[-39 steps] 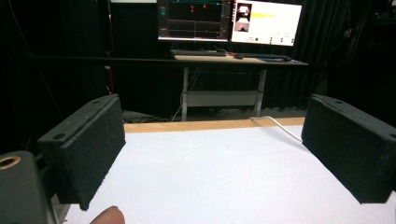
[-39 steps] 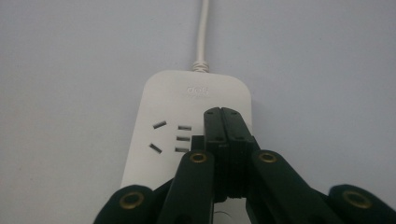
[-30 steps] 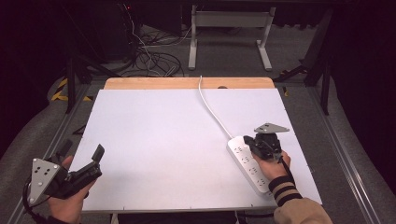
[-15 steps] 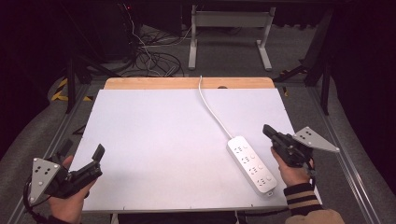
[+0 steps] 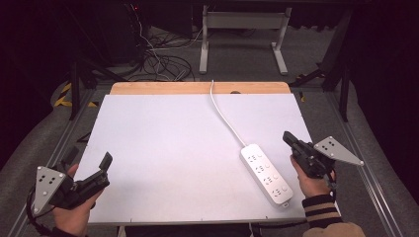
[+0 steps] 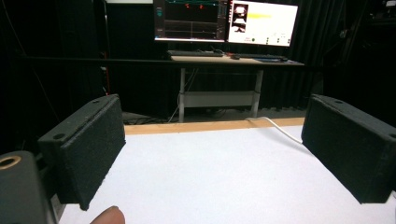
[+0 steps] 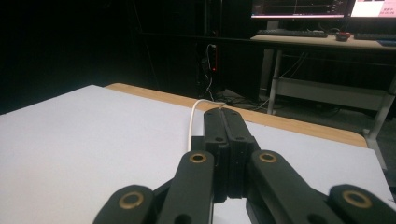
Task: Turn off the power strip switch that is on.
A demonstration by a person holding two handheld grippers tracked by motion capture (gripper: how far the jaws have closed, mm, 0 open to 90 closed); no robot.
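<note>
A white power strip (image 5: 267, 174) lies slantwise on the white table (image 5: 163, 143), near its front right. Its white cord (image 5: 225, 116) runs off over the far edge. My right gripper (image 5: 286, 137) hovers just right of the strip, clear of it, pointing toward the far left. In the right gripper view its jaws (image 7: 223, 114) have just eased a hair but still lie together with nothing between them, and the cord (image 7: 191, 123) shows beyond the tips. My left gripper (image 5: 89, 158) rests at the front left corner, open and empty; its pads (image 6: 88, 149) stand wide apart.
A wooden strip (image 5: 197, 88) borders the table's far edge. Beyond it are floor cables (image 5: 158, 64) and the white legs of a desk (image 5: 242, 34). Lit monitors (image 6: 224, 21) stand on that desk. Dark padded rails flank the table.
My right gripper has lifted off the power strip and swung to its right, then held there. The strip and the left gripper have stayed put.
</note>
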